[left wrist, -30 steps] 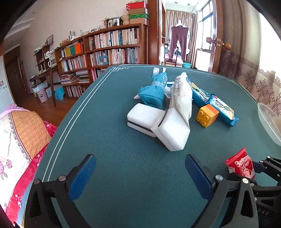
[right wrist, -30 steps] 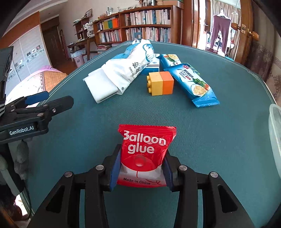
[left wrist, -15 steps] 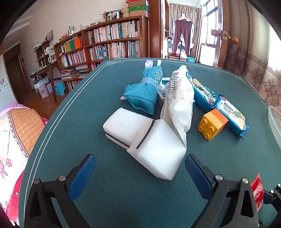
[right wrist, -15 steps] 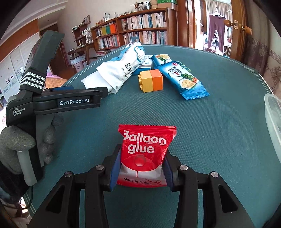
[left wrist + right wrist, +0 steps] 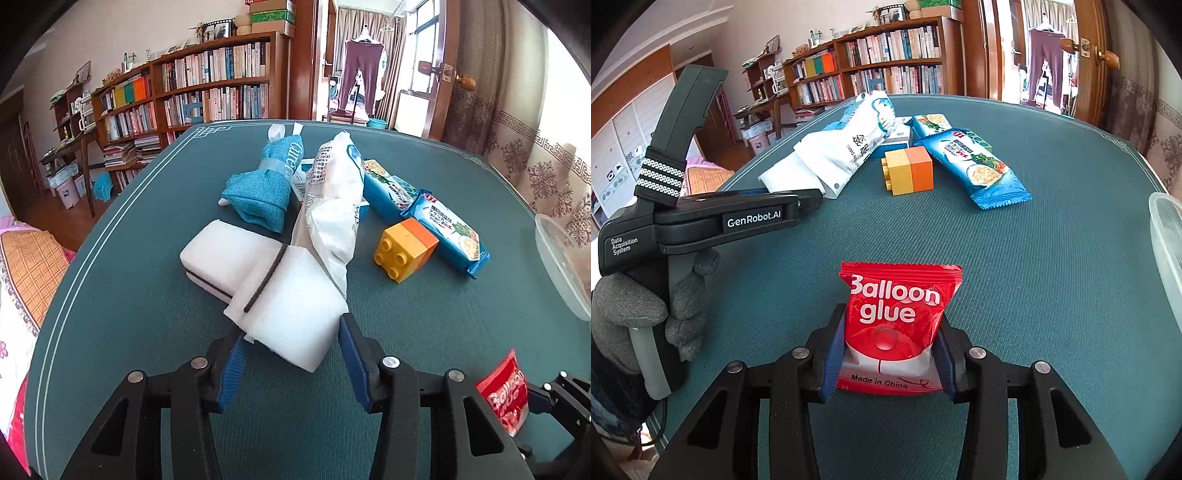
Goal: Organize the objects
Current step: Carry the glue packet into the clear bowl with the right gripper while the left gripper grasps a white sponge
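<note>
Near the middle of the tabletop (image 5: 147, 317), the left claw (image 5: 291, 350) pinches a white sponge (image 5: 291, 314). The right claw (image 5: 890, 354) pinches the red packet (image 5: 897, 325). A paper bag (image 5: 332, 206) leans on the sponge, so lifting could drag it along.

Bookshelves (image 5: 207, 92) and hanging purple trousers (image 5: 360, 77) stand behind.

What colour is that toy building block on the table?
The block is half yellow, half orange; the right wrist view shows it best.
</note>
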`<state>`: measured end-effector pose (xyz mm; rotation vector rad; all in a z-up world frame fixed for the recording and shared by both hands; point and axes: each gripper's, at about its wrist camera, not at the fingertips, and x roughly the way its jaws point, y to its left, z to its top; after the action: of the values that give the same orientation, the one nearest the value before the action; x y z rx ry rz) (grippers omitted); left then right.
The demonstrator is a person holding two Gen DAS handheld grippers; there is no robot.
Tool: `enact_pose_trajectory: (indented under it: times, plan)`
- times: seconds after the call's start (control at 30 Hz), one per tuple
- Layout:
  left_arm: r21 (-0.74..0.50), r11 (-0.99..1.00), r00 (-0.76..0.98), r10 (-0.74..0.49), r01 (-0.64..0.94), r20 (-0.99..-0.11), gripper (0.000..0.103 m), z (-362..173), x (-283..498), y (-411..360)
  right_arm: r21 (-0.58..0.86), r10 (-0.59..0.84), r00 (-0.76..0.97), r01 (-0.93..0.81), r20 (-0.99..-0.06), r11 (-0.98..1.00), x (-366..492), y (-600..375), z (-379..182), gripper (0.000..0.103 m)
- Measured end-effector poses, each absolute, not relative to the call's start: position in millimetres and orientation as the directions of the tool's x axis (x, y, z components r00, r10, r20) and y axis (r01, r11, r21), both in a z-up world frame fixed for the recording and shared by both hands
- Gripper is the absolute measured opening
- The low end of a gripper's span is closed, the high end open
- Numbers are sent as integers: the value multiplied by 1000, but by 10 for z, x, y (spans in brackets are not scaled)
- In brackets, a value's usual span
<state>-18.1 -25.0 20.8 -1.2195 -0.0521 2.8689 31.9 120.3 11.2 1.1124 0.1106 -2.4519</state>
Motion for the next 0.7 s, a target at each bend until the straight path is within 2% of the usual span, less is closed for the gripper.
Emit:
enact_pose_trajectory:
  times: [0.27, 0.7]
  plan:
    - [-54, -998, -702, 61, -31, -710, 50, 325, -25, -187, 128, -374, -576, 421, -727, -898, 301, 1202, 120, 44]
    - [-55, -991, -714, 129, -126, -689, 50, 442, 56, 154, 159, -321, -635, 299, -703, -941, 340, 1682, 373, 44]
